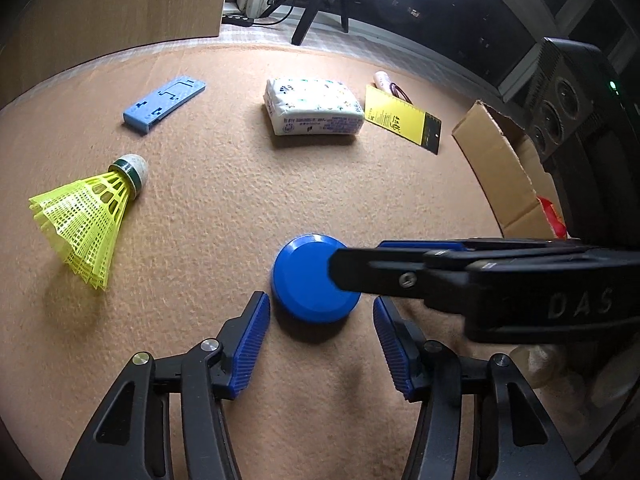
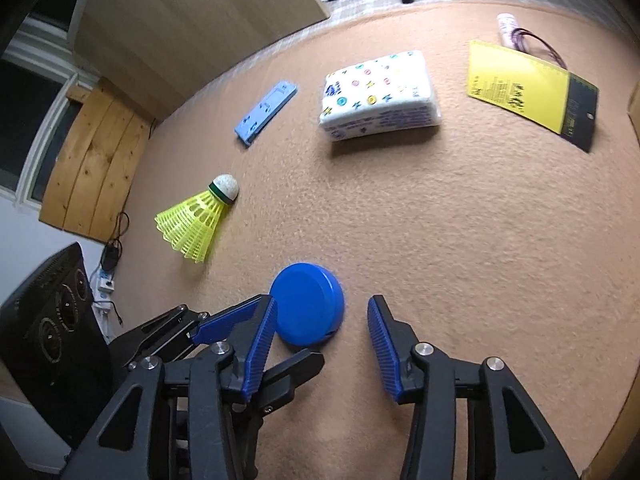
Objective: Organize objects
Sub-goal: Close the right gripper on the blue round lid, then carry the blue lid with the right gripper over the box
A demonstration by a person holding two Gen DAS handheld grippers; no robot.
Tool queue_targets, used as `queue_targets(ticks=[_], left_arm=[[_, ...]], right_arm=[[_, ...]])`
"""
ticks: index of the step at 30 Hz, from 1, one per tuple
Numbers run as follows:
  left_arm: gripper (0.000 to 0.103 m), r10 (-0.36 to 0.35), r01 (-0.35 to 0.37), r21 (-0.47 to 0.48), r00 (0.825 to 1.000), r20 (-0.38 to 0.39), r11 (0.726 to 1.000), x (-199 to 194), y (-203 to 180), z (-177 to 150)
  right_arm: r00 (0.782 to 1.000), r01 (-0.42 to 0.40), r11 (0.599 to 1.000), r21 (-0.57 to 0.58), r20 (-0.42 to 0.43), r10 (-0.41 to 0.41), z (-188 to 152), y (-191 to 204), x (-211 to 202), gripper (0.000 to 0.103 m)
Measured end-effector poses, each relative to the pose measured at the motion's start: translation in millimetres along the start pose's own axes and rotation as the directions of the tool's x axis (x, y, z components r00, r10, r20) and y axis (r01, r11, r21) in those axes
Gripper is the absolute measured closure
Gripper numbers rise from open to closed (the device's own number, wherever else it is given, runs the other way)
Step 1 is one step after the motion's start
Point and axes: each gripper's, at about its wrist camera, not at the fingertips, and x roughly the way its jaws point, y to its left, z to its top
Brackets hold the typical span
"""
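we have both tongs down at the blue round lid, which lies flat on the tan carpeted bench. our left tongs stand open with the lid just ahead of the blue pads, not pressed by them. our right tongs are also open, one pad right beside the lid's edge; whether it touches we cannot tell. in the left wrist view the right tongs reach in from the right across the lid. a yellow shuttlecock lies on its side to the left, well apart. farther off sit a light blue flat piece, a white printed pack and a yellow card. a cardboard box stands at the right edge.
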Motion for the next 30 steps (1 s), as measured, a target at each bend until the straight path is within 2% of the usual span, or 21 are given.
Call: queue_targets(ticks=[3, 10, 16, 22, 30], left_arm=[[0.052, -0.001, 0.001, 0.009, 1.000, -0.001, 1.000, 1.0, -0.9, 0.9], [0.060, 0.015, -0.015, 0.013, 1.000, 0.002, 1.000, 1.8, -0.2, 0.8], [0.061, 0.016, -0.017, 0.035, 1.000, 0.016, 0.999, -4.0, -8.0, -0.4], [0.061, 0.000, -0.002, 0.051, 0.999, 0.042, 0.999, -13.9, -26.1, 4.8], [0.061, -0.049, 0.039, 0.122, 0.996, 0.079, 0.992, -28.1, -76.1, 17.5]], right_arm=[[1.000, 0.009, 1.000, -0.021, -0.021, -0.010, 0.3, 4.9, 6.9, 0.068], [0.999, 0.044, 0.998, -0.050, -0.020, -0.045, 0.9, 9.9, 10.2, 0.072], [0.998, 0.060, 0.996, -0.062, 0.005, -0.060, -3.6, 11.4, 1.9, 0.073], [0.995, 0.080, 0.994, -0.080, 0.057, -0.076, -7.0, 8.9, -23.5, 0.073], [0.984, 0.113, 0.991, -0.066, 0.143, -0.103, -14.9, -7.9, -75.5, 0.073]])
